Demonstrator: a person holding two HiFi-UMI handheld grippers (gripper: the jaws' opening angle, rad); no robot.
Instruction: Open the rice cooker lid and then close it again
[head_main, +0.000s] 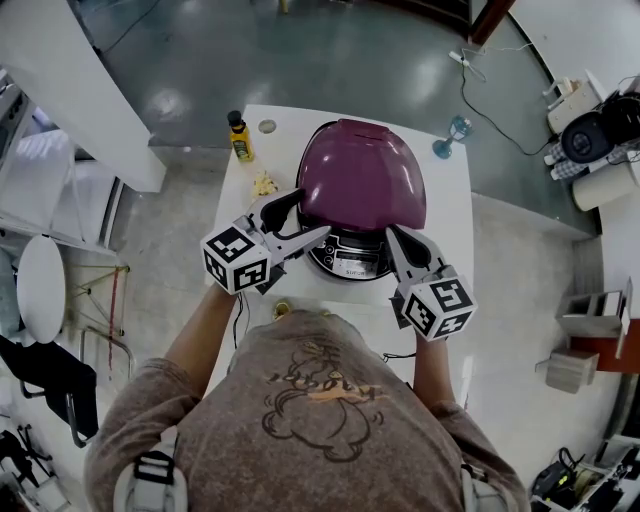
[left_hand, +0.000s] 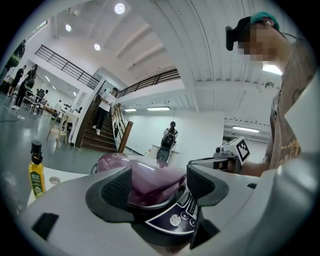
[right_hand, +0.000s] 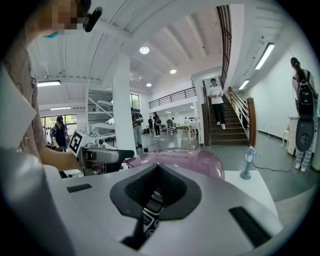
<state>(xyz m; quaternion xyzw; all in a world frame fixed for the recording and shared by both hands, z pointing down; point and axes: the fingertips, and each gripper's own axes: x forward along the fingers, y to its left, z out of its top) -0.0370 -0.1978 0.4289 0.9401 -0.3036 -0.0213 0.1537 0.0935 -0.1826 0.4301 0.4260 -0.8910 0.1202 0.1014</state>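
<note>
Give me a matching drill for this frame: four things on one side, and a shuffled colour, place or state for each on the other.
Things:
1. rice cooker lid
2. yellow bottle
3. left hand-held gripper
4. right hand-held gripper

Descriptions:
A. jaws apart, nothing held
B. jaws together
C. purple
D. stands near the table's far left corner

Pairs: 1-C, 2-D, 3-A, 4-B
</note>
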